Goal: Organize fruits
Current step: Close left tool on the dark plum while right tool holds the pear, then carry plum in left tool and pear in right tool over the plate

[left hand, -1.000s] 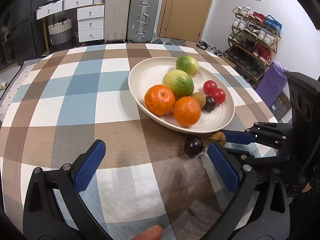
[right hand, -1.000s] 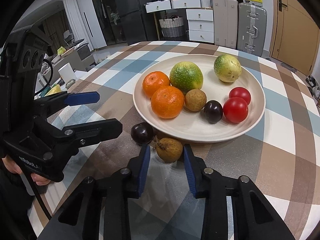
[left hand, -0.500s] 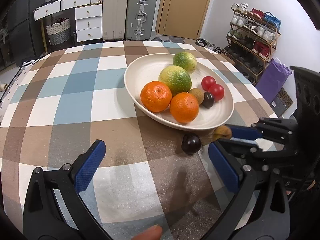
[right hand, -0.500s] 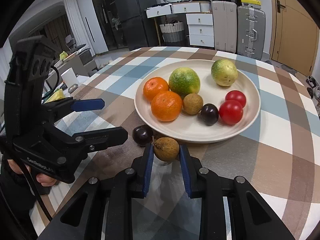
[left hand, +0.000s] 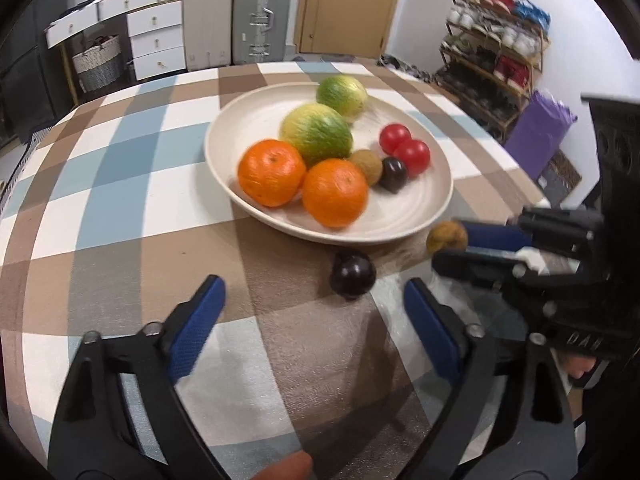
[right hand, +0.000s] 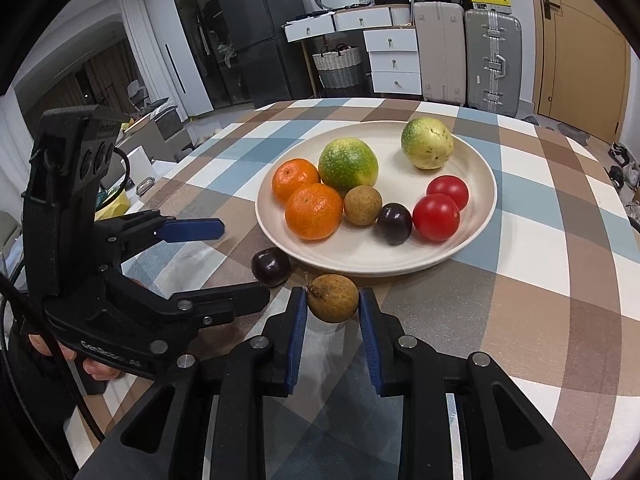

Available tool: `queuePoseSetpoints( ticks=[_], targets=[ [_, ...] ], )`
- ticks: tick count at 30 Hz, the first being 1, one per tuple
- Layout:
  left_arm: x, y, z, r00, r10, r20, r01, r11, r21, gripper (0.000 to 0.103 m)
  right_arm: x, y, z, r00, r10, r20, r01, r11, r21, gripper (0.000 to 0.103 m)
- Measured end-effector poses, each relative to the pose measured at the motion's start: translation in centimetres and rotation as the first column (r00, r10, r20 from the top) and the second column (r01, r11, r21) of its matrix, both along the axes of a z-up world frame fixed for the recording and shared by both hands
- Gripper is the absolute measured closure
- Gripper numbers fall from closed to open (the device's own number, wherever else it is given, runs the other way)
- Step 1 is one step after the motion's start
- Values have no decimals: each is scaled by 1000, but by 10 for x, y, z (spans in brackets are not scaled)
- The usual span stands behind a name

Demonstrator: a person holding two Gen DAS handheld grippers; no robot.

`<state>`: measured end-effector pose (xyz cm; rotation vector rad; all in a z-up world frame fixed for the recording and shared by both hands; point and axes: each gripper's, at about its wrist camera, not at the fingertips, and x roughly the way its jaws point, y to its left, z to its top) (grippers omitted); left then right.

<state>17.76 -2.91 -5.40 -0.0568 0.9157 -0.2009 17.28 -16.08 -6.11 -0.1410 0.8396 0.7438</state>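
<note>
oranges (left hand: 335, 193) motion-blurred, shoe rack (left hand: 496, 68) indistinct

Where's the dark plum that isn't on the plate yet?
The loose dark plum lies on the tablecloth just outside the plate's near rim, left of the brown fruit in the right gripper.

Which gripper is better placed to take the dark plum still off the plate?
Left. The left gripper is open, its jaws just narrowing, with the dark plum just ahead of it. The right gripper is shut on the brown fruit.
</note>
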Motion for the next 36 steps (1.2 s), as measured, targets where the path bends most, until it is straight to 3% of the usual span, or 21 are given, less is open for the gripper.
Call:
queuePoseSetpoints(
  ticks=[12,18,23,36],
  targets=[
    [0,-24,-2,995,-95,13,93,993,72,41,4,-10,3,1000,-21,-8,22,1000,14,76],
    [-4,-34,-1,989,-145,23,143,986,88,63,2,-8,3,1000,-15,-7,15,1000,14,76],
    [-3,-27,0,992,-120,25,118,991,70,79,3,-7,2,1000,-20,-11,20,1000,16,76],
    [-4,-19,3,994,-106,39,104,993,52,81,1,-4,0,1000,-11,-9,11,1000,11,76]
  ],
)
